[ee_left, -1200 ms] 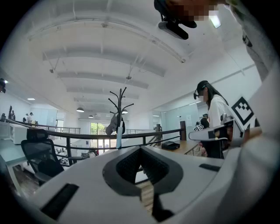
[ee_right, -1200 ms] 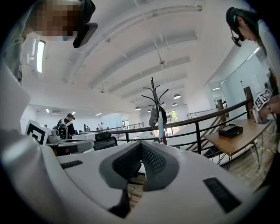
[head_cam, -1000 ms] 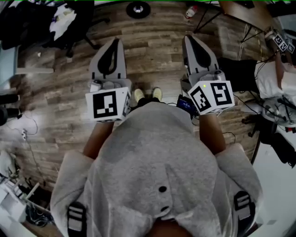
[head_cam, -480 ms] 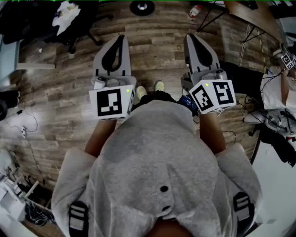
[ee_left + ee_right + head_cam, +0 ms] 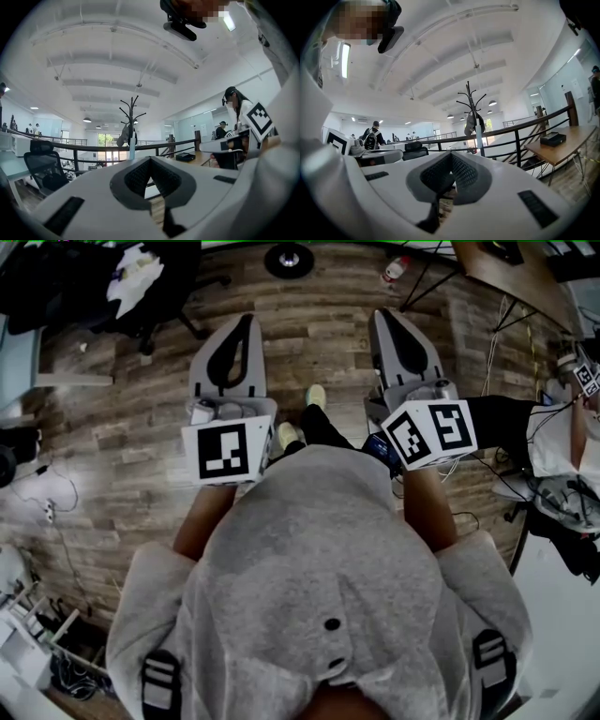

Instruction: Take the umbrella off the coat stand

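A black coat stand point(image 5: 132, 110) point(image 5: 470, 101) rises far ahead, by a dark railing. From it hang a grey bag or garment point(image 5: 124, 136) point(image 5: 469, 123) and a slim pale umbrella point(image 5: 132, 148) point(image 5: 478, 136) that points down. Both grippers are held level in front of the person's grey hoodie, well short of the stand. My left gripper point(image 5: 246, 319) point(image 5: 150, 159) is shut with nothing in it. My right gripper point(image 5: 382, 315) point(image 5: 451, 154) is shut and holds nothing either. The umbrella does not show in the head view.
The floor is wood plank. A black office chair point(image 5: 131, 282) with white cloth is at the far left, a round black base point(image 5: 288, 257) straight ahead, a wooden desk point(image 5: 506, 263) point(image 5: 562, 140) at the right. Cables point(image 5: 47, 507) trail at left. People stand at the right point(image 5: 236, 108).
One of the person's feet has stepped forward between the grippers and the floor has slid slightly toward the person. Both grippers stay shut and level.
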`<move>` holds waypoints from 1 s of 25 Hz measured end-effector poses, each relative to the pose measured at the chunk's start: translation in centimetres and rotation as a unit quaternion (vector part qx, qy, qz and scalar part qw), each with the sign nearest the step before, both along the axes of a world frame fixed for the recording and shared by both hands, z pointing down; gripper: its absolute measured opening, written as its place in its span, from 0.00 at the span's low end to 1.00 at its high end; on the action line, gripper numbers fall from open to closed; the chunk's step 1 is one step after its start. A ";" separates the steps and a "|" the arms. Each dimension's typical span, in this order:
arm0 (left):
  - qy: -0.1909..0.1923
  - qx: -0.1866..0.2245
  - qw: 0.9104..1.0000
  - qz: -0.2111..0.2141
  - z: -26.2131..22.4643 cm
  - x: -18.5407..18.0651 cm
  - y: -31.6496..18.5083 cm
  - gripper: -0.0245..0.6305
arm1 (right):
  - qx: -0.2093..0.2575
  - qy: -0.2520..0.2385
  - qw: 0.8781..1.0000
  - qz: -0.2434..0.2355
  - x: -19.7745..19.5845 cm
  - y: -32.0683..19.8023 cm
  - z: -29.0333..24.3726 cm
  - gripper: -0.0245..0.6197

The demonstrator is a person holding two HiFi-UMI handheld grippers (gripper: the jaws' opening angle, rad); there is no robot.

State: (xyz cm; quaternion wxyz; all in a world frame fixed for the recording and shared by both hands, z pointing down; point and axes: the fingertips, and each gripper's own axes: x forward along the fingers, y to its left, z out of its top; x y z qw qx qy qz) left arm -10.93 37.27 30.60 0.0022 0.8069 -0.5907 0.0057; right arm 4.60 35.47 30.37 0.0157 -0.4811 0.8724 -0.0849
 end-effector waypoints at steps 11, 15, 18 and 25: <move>-0.016 0.000 1.000 0.000 -1.2 2.5 -7.4 0.06 | -0.003 -0.009 1.000 -0.013 2.2 -7.7 -0.2 0.06; -0.023 -0.003 1.000 0.005 -1.0 4.2 -10.3 0.06 | -0.002 -0.009 1.000 -0.011 3.8 -10.6 0.1 0.06; -0.025 -0.004 1.000 0.006 -1.6 5.3 -13.0 0.06 | -0.001 -0.006 1.000 -0.010 5.1 -13.2 -0.4 0.06; -0.039 -0.004 0.999 0.004 -2.4 8.5 -18.4 0.06 | -0.007 -0.005 1.000 -0.023 8.0 -18.2 -0.4 0.06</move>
